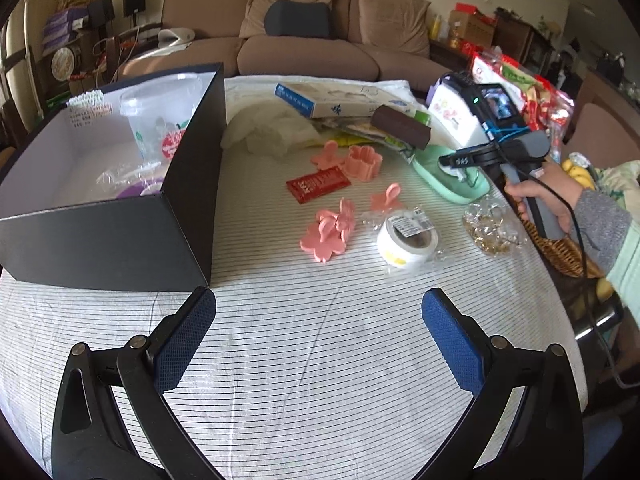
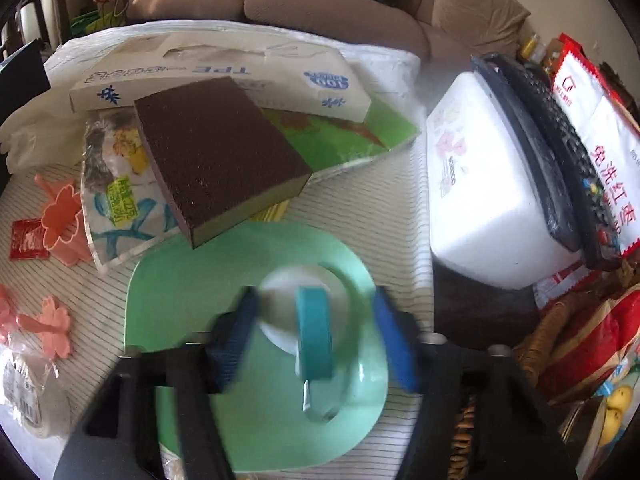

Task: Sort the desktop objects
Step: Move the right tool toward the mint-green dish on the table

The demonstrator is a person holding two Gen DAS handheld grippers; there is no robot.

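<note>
Right claw [image 2: 316, 332], jaws part-open astride teal handle [image 2: 314, 332] of green holder [image 2: 256, 264], nothing gripped: centre pads, squeeze squarely; sponge [image 2: 216, 156] at eleven o'clock.

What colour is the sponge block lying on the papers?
Dark brown top, olive-green side, on the sponge block. Shows best in the right wrist view.

Striped cloth [image 1: 320, 360] lies open; black box [image 1: 120, 240] blocks its left.

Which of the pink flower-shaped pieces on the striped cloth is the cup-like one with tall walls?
The pink flower cup beside the red packet, farthest from the left gripper. It is hollow with tall walls; the other pink pieces lie flat.
</note>
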